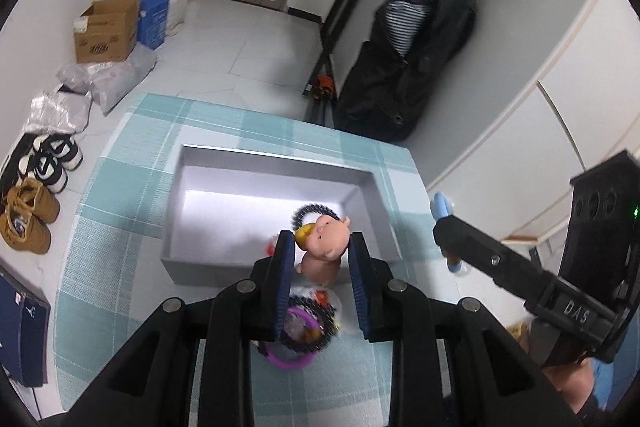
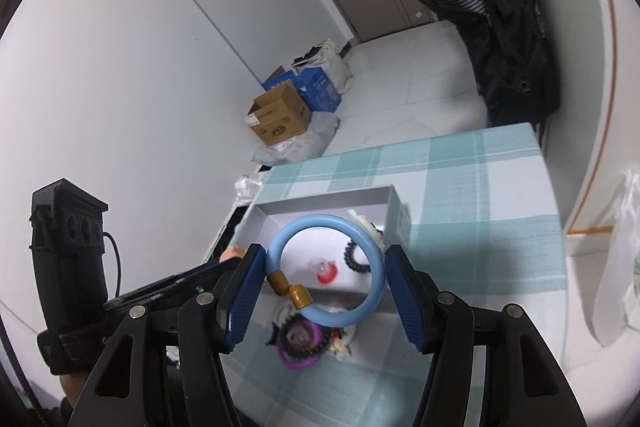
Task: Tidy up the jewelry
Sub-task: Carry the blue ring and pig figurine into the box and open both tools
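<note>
- Left view only: our left gripper fingers clamped on pig charm over grey box.
- Right view only: our right gripper fingers clamped on blue bangle.

My grippers: left gripper and right gripper both black frames, ribbed blue pads, silver pivot screws, "DAS" embossed.

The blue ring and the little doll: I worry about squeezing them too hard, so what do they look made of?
The blue ring looks like matte soft plastic or silicone, smooth and evenly coloured, with a gold metallic-looking clasp. The doll looks like soft vinyl or rubber: a slightly glossy, moulded face. Neither can be told for certain.
</note>
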The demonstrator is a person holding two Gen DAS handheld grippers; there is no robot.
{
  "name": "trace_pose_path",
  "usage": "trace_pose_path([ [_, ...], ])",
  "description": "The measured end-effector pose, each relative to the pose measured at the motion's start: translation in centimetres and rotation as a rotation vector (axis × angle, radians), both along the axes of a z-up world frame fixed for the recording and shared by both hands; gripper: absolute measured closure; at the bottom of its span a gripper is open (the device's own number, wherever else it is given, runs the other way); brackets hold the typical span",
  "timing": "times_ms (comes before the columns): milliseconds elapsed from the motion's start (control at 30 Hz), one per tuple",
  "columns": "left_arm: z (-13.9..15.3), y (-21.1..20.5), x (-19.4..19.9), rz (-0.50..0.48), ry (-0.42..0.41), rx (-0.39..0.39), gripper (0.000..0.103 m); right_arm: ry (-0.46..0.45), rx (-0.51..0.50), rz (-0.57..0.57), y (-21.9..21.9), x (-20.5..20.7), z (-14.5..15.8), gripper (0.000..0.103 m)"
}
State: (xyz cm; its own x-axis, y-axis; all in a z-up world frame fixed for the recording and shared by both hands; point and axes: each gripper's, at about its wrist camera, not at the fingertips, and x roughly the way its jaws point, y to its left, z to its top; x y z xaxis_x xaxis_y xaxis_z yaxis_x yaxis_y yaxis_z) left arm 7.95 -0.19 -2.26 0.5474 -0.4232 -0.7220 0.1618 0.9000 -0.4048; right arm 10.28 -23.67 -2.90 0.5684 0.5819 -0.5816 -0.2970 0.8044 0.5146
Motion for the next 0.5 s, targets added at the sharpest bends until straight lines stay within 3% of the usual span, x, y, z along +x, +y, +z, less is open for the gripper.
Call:
trace_pose_path([
  [300, -0.8, 1.6, 2.5, 0.049, 0.042, -0.034, 0.081, 0.056, 0.033, 0.034, 2.2, 3.1, -1.1, 0.042],
  [500, -1.3, 2.0, 3.6, 0.062, 0.072, -0.054, 0.081, 0.046, -0.076, 0.071, 4.4, 4.3, -1.9, 0.042],
])
